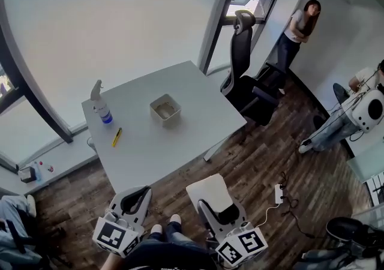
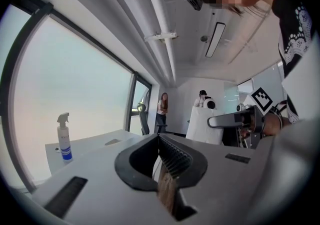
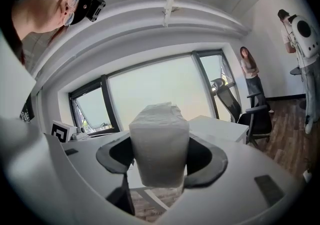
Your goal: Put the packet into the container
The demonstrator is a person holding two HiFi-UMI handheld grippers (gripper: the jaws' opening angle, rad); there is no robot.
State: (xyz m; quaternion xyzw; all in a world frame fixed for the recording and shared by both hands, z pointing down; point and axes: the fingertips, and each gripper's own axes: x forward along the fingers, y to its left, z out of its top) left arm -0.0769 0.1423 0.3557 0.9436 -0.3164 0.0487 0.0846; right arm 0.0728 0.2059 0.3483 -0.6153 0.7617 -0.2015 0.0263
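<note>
Two hand-held grippers hang low in the head view, just off the near side of the counter (image 1: pixel 180 149) and over the wood floor (image 1: pixel 270 164). Our right hand-held gripper (image 3: pixel 159 156) is clamped on the packet (image 3: pixel 159 141), a soft white block standing up between the jaws. The packet is off the counter, beside its near right edge. Our left hand-held gripper (image 2: pixel 161 156) has its jaws brought together with nothing in them, and it sits at the near corner.

The container (image 1: pixel 165 110) is white, square and open-topped, roughly mid-counter and well apart from the packet. We can't tell what the brownish stuff inside it is.

- The spray bottle (image 1: pixel 101 107) stands upright at the left corner.
- The yellow pen (image 1: pixel 117 137) lies flat near the left edge, just in front of the bottle. Both are well left of the container and touch nothing.
- The counter between packet and container is bare top.
- A black office chair (image 1: pixel 246 77) stands beside the far right edge.
- A person (image 1: pixel 300 26) stands by the far wall, well apart.
- A power strip (image 1: pixel 278 194) with its cable lies on the floor to the right of our right hand-held gripper.

The container stands clear of all four counter edges, with free top on every side. The widest open stretch is the near side, facing us.
</note>
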